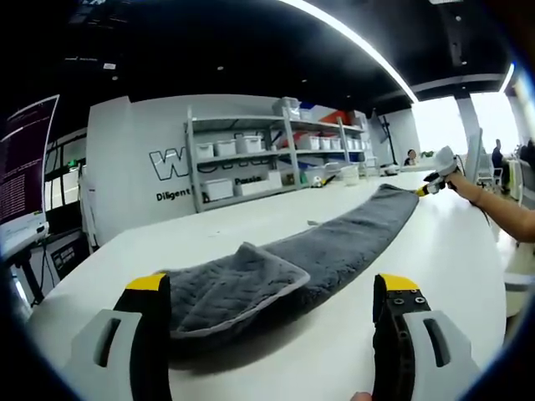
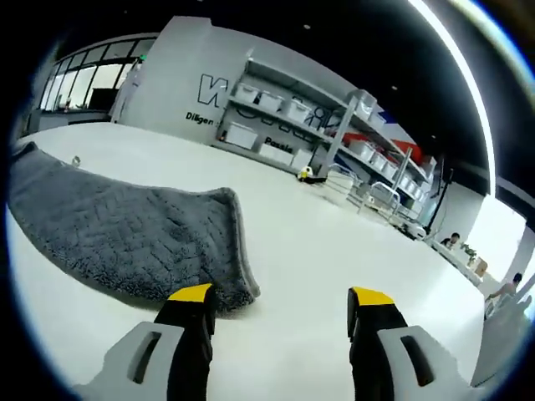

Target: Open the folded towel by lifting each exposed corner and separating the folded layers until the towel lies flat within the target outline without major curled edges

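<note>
A long grey towel (image 1: 334, 242) lies stretched across the white table (image 1: 451, 251). Its near end has a layer folded over (image 1: 238, 284), and this end lies between the jaws of my left gripper (image 1: 272, 288), which is open and low over the table. At the towel's far end a person's hand holds my right gripper (image 1: 435, 180). In the right gripper view the towel (image 2: 117, 230) spreads to the left, its rounded corner (image 2: 238, 288) lying just beside the left jaw. My right gripper (image 2: 280, 296) is open with bare table between its jaws.
Metal shelves with white bins (image 1: 251, 159) (image 2: 292, 117) stand behind the table against a lettered wall. A monitor (image 1: 25, 167) sits at the left. People (image 1: 497, 154) are seated far back right. The table's left edge (image 1: 75, 276) curves near my left gripper.
</note>
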A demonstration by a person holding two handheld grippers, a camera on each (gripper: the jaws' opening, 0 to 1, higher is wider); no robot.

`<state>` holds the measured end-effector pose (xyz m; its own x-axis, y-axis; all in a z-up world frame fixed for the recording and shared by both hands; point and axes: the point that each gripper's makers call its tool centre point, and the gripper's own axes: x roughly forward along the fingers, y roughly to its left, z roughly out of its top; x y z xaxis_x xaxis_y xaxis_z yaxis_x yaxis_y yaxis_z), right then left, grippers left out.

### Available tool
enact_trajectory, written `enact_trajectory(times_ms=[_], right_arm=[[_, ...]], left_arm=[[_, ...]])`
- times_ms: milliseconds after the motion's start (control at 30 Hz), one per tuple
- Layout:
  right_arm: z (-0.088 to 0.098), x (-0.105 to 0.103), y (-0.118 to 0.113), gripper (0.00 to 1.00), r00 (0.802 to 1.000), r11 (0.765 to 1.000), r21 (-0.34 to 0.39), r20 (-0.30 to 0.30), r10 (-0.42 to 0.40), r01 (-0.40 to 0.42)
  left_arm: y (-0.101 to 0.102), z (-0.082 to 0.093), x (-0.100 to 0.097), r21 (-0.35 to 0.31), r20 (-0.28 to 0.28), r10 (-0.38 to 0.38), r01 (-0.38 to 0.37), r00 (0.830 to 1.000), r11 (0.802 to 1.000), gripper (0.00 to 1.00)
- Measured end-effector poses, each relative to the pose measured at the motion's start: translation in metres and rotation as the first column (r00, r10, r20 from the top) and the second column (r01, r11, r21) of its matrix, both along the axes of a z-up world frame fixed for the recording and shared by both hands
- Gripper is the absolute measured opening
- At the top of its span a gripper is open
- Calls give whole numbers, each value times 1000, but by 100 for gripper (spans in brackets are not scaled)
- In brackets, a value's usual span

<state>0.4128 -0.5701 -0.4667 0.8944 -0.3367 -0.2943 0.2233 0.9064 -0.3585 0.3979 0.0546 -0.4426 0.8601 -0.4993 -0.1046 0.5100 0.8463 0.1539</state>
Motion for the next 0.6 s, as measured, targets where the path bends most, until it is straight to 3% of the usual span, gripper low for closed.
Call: enact_trajectory(times_ms=[100, 333, 433, 600], right_arm=[[3, 4, 3, 82, 999, 999, 29, 28, 20, -20], [5, 11, 21, 89, 994, 994, 54, 56, 97, -100], [4, 13, 26, 99, 992, 988, 99, 69, 110, -117], [2, 17, 40, 99, 984, 977, 132, 77, 158, -167]], left_arm=[[1, 0, 0, -8, -5, 2, -2, 1000, 1000, 99], [1, 0, 0, -11, -5, 1, -1, 1000, 1000, 99], [1, 0, 0, -11, -4, 1, -1, 1000, 1000, 99], [1, 0, 0, -11, -4, 1, -1, 1000, 1000, 99]])
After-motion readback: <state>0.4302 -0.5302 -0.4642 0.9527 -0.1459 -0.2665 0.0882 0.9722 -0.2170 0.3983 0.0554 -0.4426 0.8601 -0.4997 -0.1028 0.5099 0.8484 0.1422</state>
